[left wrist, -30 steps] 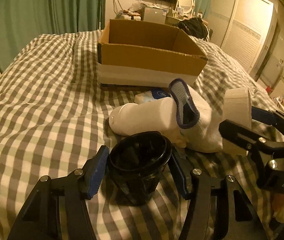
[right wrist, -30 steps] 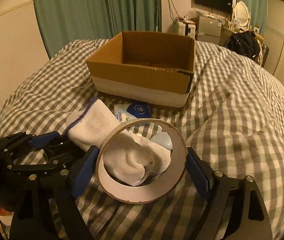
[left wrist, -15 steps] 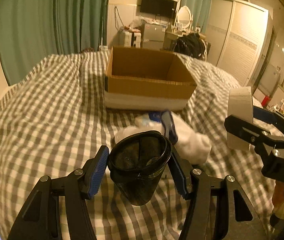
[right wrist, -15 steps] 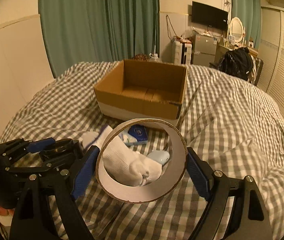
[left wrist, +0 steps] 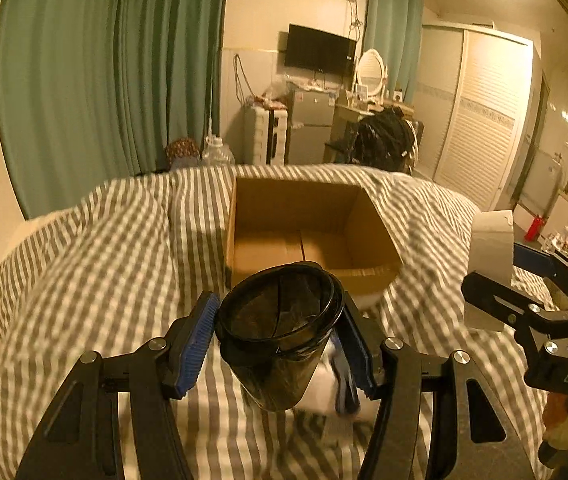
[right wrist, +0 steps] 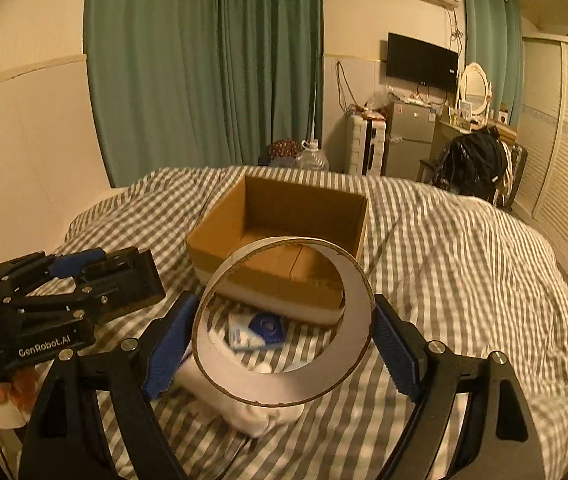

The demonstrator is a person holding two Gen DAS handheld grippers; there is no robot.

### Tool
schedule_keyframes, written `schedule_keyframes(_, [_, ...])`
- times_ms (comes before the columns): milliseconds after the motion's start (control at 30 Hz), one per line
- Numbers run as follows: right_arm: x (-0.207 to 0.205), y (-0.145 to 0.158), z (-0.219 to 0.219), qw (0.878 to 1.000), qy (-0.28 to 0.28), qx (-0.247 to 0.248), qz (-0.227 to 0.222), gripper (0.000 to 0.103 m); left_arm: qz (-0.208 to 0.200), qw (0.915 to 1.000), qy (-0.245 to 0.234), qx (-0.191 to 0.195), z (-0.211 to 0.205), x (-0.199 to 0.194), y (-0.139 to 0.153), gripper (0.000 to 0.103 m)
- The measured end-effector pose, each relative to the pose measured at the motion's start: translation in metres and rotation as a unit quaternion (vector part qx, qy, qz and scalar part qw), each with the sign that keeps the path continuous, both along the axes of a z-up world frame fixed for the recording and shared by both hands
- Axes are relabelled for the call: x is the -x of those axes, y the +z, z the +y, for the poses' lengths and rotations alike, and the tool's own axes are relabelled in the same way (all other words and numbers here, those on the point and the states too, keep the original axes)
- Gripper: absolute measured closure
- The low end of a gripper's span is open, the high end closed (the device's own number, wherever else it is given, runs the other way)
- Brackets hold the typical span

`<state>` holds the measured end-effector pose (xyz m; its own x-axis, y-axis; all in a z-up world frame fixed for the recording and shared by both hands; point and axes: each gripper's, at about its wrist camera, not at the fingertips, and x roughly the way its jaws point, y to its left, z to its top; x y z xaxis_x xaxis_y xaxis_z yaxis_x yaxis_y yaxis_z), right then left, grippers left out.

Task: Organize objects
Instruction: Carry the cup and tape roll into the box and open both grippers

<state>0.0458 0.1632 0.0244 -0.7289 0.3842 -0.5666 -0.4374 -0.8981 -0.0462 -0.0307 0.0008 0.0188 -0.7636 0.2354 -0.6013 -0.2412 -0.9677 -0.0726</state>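
Observation:
My left gripper (left wrist: 280, 332) is shut on a black plastic cup (left wrist: 280, 336) and holds it in the air, short of the open cardboard box (left wrist: 307, 236). My right gripper (right wrist: 284, 332) is shut on a wide tape roll (right wrist: 284, 388), also raised before the box (right wrist: 280, 232); the roll shows at the right in the left wrist view (left wrist: 489, 248). On the bed below lie a white sock (right wrist: 252, 412) and a white and blue packet (right wrist: 258, 330). The box looks empty.
The box sits on a grey checked bedspread (left wrist: 104, 260). Green curtains (right wrist: 204, 64), a small fridge (right wrist: 407, 136), a chair with dark clothes (right wrist: 471, 164) and louvred wardrobe doors (left wrist: 479, 128) stand beyond the bed.
Both grippers have risen well above the bed with the cup and the tape roll. The sock and packet stayed below. The box's inside now shows from above.

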Motion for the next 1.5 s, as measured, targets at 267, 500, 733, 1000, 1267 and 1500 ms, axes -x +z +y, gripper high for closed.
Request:
schedule_keyframes(267, [0.037, 0.028, 0.029, 1.0, 0.0, -0.019, 0.022, 0.018, 0.029, 0.9995, 0.01, 0.001, 0.009, 0.06, 0.024, 0.042])
schedule_keyframes(500, [0.083, 0.034, 0.074, 0.999, -0.006, -0.008, 0.033, 0.019, 0.033, 0.9992, 0.014, 0.015, 0.023, 0.128, 0.018, 0.042])
schedule_keyframes(733, [0.135, 0.014, 0.123, 0.999, -0.014, 0.022, 0.018, 0.019, 0.017, 0.9993, -0.005, 0.034, 0.043, 0.184, -0.012, 0.042])
schedule_keyframes(1000, [0.176, -0.027, 0.16, 0.999, -0.017, 0.035, -0.026, 0.019, 0.006, 0.9975, -0.038, 0.059, 0.065, 0.221, -0.046, 0.042])
schedule_keyframes(1267, [0.177, -0.046, 0.169, 0.997, 0.003, 0.08, -0.023, 0.018, -0.018, 0.9961, -0.057, 0.064, 0.077, 0.219, -0.069, 0.039])
schedule_keyframes(1500, [0.165, -0.037, 0.162, 0.998, -0.01, 0.069, -0.011, 0.011, -0.012, 0.9965, -0.038, 0.073, 0.071, 0.199, -0.064, 0.013])
